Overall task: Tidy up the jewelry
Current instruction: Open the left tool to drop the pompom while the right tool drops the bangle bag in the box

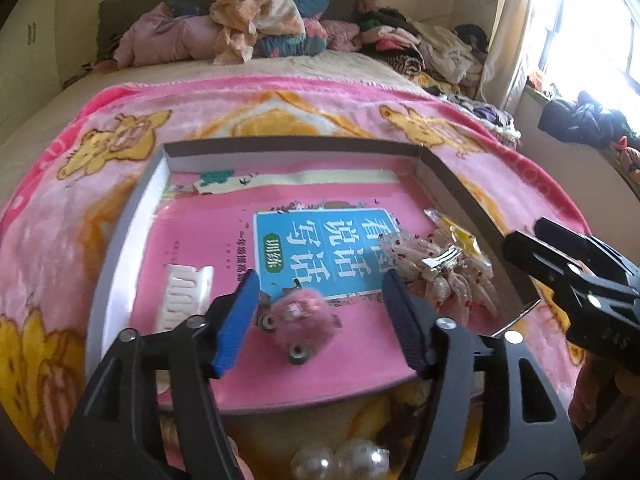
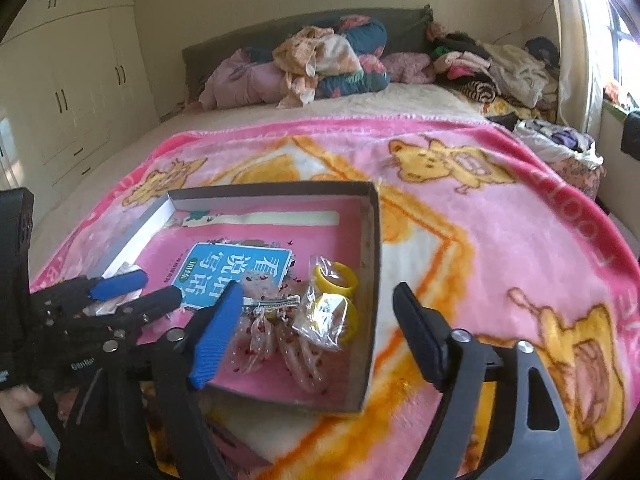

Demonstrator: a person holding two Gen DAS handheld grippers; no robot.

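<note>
Left gripper [image 1: 320,320] gapes empty over the fluffy pink hair clip [image 1: 306,314], right gripper [image 2: 320,336] open astride the shallow grey cardboard box's wall [image 2: 370,320]; closing could snag it

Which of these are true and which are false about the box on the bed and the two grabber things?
1. The pink fluffy hair clip lies in the box between the open fingers of the left gripper. True.
2. The right gripper is squeezing the yellow rings. False: its jaws are open and hold nothing; the yellow rings in a clear bag lie in the box.
3. The box sits on a pink blanket with yellow cartoon animals. True.
4. The white hair comb lies outside the box. False: it lies inside, near the left wall.
5. The silver clip lies in the box. True.
</note>
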